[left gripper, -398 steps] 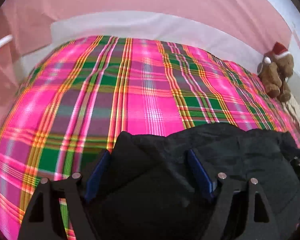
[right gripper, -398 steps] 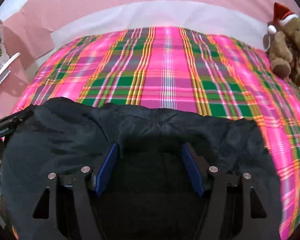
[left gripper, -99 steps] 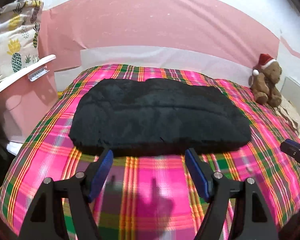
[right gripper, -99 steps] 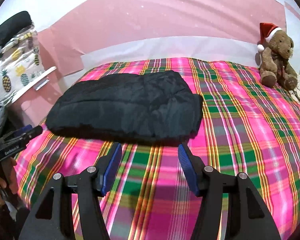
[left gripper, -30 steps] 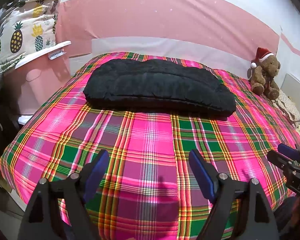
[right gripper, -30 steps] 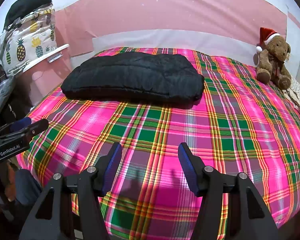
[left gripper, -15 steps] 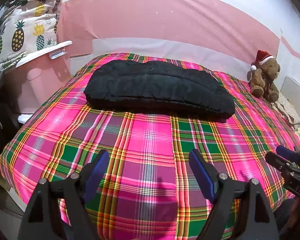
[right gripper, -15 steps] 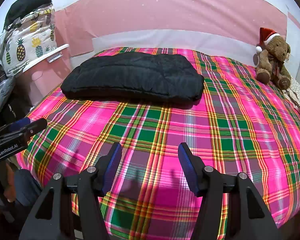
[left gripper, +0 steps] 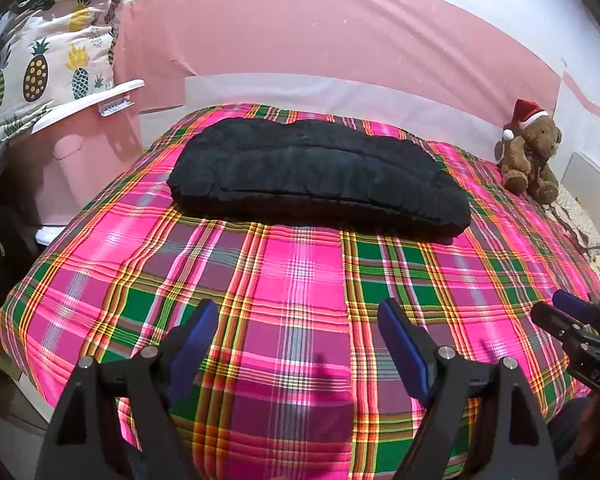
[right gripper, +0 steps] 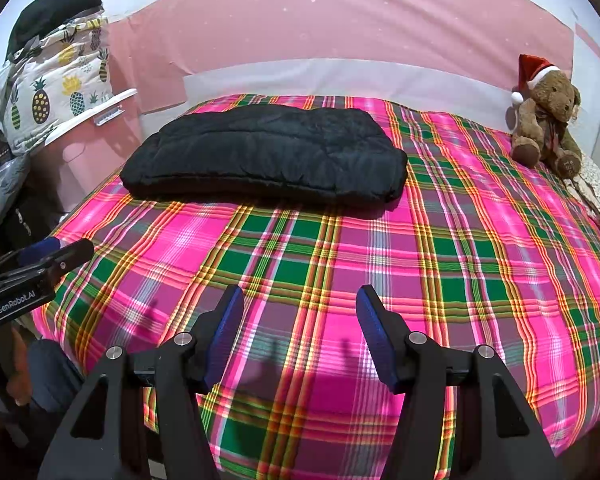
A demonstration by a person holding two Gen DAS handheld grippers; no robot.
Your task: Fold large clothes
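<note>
- Left wrist view: our left gripper [left gripper: 298,314] hangs over the near edge of the plaid bedspread [left gripper: 300,276], its blue pads [left gripper: 196,332] spread wide with nothing between them.
- At the right edge of that view, our right gripper [left gripper: 560,312] shows side-on; its own camera shows our right gripper [right gripper: 300,300] with jaws apart and empty over the same near edge.
- Farther up the bed, well apart from both grippers, the black jacket [left gripper: 316,172] lies folded into a long padded bundle, flat on the bedspread, towards the far left of the bed.
- At the far right, a teddy bear [right gripper: 546,120] in a Santa hat sits against the pink wall [right gripper: 340,28].
- A pineapple-print bundle [right gripper: 56,88] sits far left, beside the bed.
</note>
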